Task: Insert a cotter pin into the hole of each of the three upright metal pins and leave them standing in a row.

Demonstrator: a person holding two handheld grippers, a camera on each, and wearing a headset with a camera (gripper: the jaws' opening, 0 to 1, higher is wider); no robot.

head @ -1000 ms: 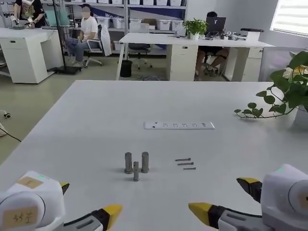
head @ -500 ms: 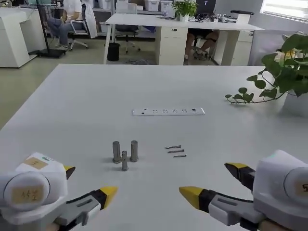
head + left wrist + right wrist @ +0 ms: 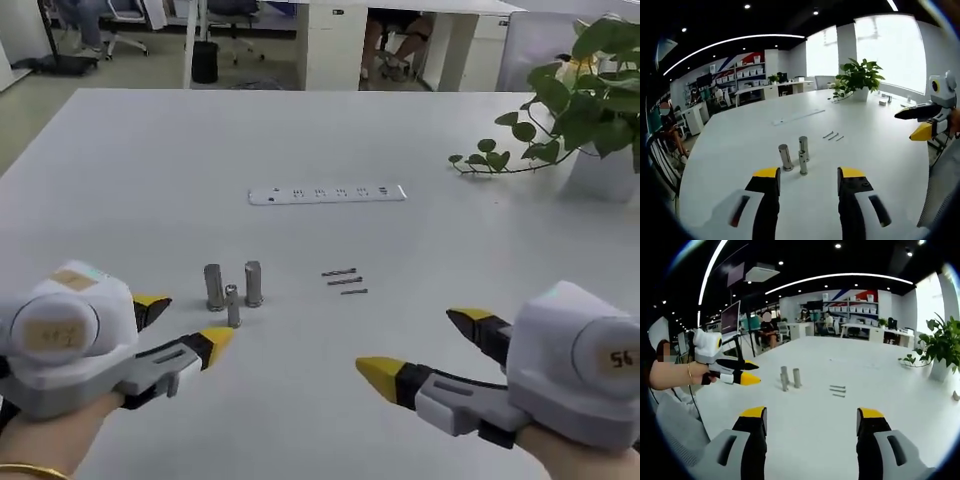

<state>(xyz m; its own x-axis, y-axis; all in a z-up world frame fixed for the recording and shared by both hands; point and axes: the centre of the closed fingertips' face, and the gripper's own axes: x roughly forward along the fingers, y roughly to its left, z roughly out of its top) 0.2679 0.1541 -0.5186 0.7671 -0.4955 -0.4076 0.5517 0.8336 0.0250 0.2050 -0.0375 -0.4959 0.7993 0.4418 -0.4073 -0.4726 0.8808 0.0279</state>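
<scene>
Three upright metal pins [image 3: 233,289] stand clustered on the white table, two tall at the back and a shorter one in front; they also appear as metal pins [image 3: 796,154] and metal pins [image 3: 790,377]. Three cotter pins [image 3: 344,282] lie side by side just right of them, seen too as cotter pins [image 3: 833,136] and cotter pins [image 3: 838,391]. My left gripper [image 3: 184,320] is open, near and left of the metal pins. My right gripper [image 3: 425,345] is open, near and right of the cotter pins. Nothing sits between either pair of jaws.
A white power strip [image 3: 327,194] lies flat farther back on the table [image 3: 150,180]. A potted plant [image 3: 582,110] stands at the far right with a vine trailing onto the tabletop. Desks and seated people are beyond the table's far edge.
The head camera has tilted down and forward, so the table contents sit higher in view. Both grippers have come up and forward toward the pins, still open.
</scene>
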